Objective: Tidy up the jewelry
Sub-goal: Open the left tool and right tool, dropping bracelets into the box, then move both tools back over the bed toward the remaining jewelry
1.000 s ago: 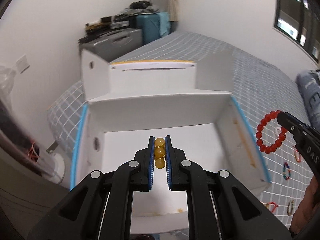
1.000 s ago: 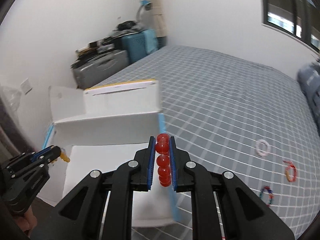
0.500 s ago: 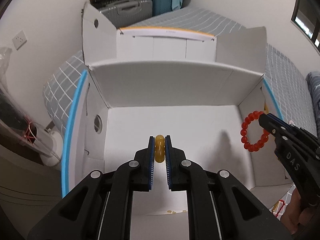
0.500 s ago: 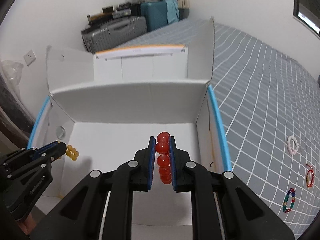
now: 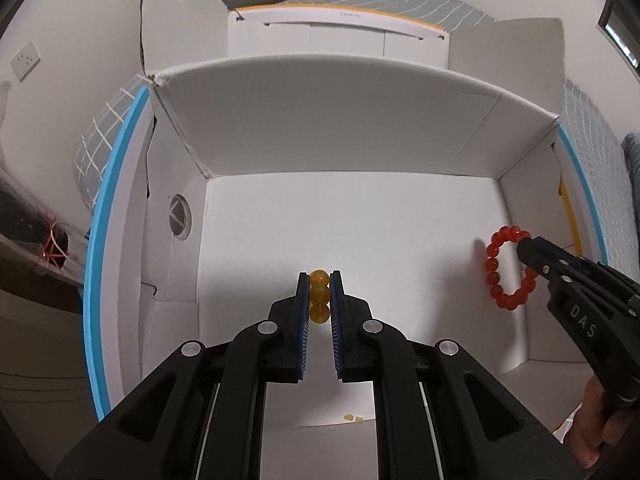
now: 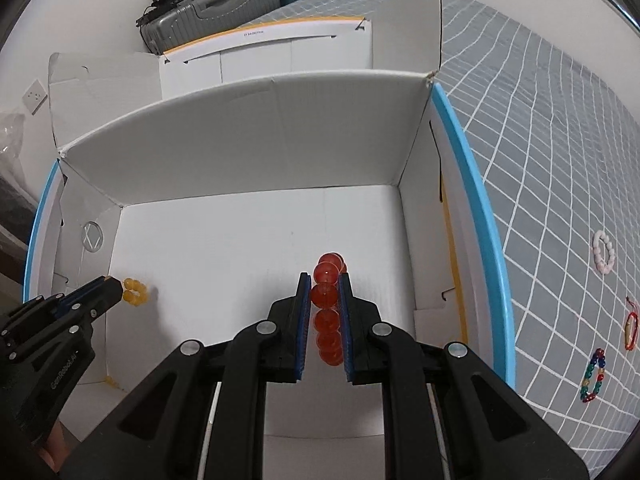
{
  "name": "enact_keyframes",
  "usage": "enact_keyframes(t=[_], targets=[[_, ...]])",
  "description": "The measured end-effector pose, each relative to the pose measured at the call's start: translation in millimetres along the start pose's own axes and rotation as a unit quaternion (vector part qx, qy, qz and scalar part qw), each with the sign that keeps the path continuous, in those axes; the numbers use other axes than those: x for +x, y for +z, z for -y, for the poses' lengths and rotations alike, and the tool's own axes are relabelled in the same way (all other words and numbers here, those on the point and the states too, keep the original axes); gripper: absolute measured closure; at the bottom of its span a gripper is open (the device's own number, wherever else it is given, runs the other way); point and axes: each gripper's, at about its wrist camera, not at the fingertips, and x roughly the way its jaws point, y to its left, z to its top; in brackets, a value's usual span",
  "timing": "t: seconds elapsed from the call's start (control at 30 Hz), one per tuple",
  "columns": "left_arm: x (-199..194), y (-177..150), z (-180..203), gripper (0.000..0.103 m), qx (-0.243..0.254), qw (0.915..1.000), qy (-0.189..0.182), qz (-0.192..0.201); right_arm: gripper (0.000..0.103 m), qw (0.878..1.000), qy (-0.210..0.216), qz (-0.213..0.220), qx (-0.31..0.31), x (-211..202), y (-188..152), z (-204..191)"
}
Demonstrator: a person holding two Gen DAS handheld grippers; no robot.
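Gripping beads both sides: your left gripper [image 5: 319, 296] is pinching the yellow bracelet [image 5: 319, 295], right gripper [image 6: 325, 312] clamping the red bracelet [image 6: 327, 308], both inside the white box [image 5: 360, 128]. Only the right view is showing three loose bracelets [image 6: 603, 256] on the bedspread [image 6: 540, 128] around 3 o'clock.

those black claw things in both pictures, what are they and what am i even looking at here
They are two hand-held grippers, each with a camera looking along its jaws; a person works them. One picture comes from the left gripper, clamped on a yellow bead bracelet. The other comes from the right gripper, clamped on a red bead bracelet. Both hang inside an open white cardboard box on a grey checked bed, where a white bracelet and a multicoloured bracelet lie.
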Motion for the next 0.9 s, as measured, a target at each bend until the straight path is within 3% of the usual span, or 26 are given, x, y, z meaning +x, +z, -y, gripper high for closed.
enact_keyframes(t=[0.13, 0.2, 0.23, 0.3, 0.37, 0.47, 0.6, 0.7, 0.9], targets=[[-1, -1, 1, 0.092, 0.005, 1.0000, 0.008, -0.001, 0.086, 1.000, 0.005, 0.003, 0.002, -3, 1, 1], [-3, -3, 3, 0.091, 0.009, 0.9999, 0.013, 0.002, 0.063, 1.000, 0.011, 0.011, 0.005, -8, 2, 1], [-4, -3, 3, 0.089, 0.009, 0.9999, 0.012, 0.001, 0.057, 1.000, 0.011, 0.017, 0.006, -12, 2, 1], [-7, -3, 2, 0.074, 0.008, 0.9999, 0.013, 0.004, 0.046, 1.000, 0.009, 0.028, 0.004, -18, 2, 0], [-14, -4, 3, 0.047, 0.009, 0.9996, 0.021, 0.019, 0.038, 0.999, 0.010, 0.036, 0.003, -25, 2, 0], [-27, -3, 4, 0.029, 0.011, 0.9982, 0.034, 0.048, 0.025, 0.999, 0.003, 0.051, -0.001, -36, 2, 0], [-39, -5, 2, 0.017, 0.007, 0.9974, 0.026, 0.066, 0.010, 0.997, -0.008, 0.075, -0.014, -51, 1, 0], [-46, -4, 3, 0.010, 0.008, 0.9963, 0.026, 0.082, 0.007, 0.996, -0.017, 0.086, -0.016, -59, 0, 3], [-62, -4, 10, 0.006, 0.006, 0.9940, 0.002, 0.109, 0.007, 0.993, -0.035, 0.112, -0.006, -84, -2, 20]])
